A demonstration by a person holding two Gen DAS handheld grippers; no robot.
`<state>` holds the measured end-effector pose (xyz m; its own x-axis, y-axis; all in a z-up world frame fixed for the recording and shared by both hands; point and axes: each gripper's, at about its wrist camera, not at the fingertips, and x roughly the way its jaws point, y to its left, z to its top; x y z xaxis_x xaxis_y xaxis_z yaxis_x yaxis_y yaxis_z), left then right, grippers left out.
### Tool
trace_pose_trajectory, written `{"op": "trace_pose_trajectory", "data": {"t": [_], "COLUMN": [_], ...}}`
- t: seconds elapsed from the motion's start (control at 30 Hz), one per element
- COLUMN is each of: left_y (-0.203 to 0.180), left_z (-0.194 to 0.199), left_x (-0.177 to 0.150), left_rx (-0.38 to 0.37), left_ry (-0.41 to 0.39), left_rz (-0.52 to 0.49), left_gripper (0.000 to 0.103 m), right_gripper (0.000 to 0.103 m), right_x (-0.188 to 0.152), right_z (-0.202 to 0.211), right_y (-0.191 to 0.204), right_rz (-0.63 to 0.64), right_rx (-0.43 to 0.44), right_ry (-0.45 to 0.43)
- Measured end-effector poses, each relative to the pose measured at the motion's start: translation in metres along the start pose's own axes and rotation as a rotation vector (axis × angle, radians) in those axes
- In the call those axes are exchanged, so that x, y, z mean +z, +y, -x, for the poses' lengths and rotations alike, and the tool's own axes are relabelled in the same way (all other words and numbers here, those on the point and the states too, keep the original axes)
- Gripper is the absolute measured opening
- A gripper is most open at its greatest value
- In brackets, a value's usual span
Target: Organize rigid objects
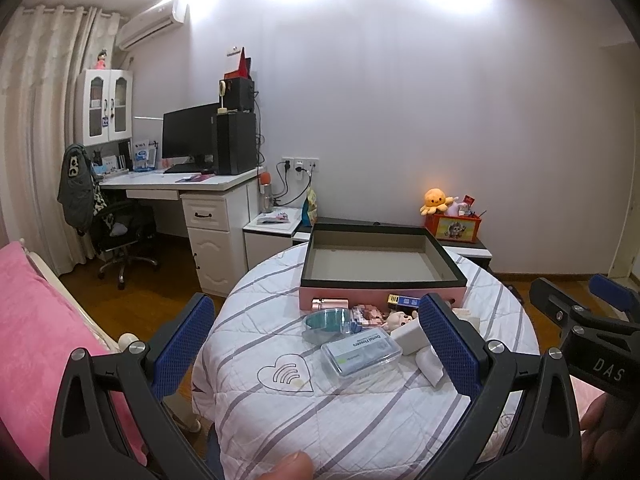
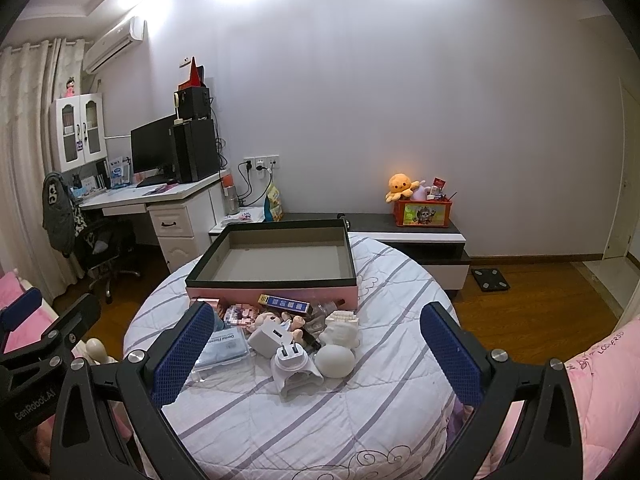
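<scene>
So far nothing sorted: pink box (image 2: 276, 276) on round quilt-covered desk (image 2: 320, 420) sits empty. Whole pile waits just in front of box: dental flosser case (image 1: 361, 353), white charger (image 2: 267, 338), doll (image 2: 276, 320), blue-labelled pack (image 2: 285, 304), teal tape roll (image 1: 325, 319), white egg-shaped piece (image 2: 335, 362). Left tool (image 1: 316, 344) spread wide, holds nothing. Right tool (image 2: 316, 356) likewise spread, empty, hovers short of pile. All items left to place.
</scene>
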<state>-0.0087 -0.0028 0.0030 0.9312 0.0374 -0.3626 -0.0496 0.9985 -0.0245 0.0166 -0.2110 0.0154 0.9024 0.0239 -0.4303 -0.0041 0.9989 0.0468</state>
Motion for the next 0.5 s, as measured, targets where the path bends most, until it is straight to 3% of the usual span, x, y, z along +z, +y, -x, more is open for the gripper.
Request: {"op": "trace_pose_trajectory", "data": {"t": [0.5], "left_y": [-0.0001], "left_z": [0.0029], "left_x": [-0.0007], "left_rx": [-0.008], "left_ry": [-0.017], "left_rz": [-0.003], "left_gripper": [0.103], "right_gripper": [0.103], "right_x": [0.0014], "right_z": [-0.0002], "right_y": [0.0014], "right_rz": [0.001], "right_rx": [0.005], "right_ry": [-0.003]}}
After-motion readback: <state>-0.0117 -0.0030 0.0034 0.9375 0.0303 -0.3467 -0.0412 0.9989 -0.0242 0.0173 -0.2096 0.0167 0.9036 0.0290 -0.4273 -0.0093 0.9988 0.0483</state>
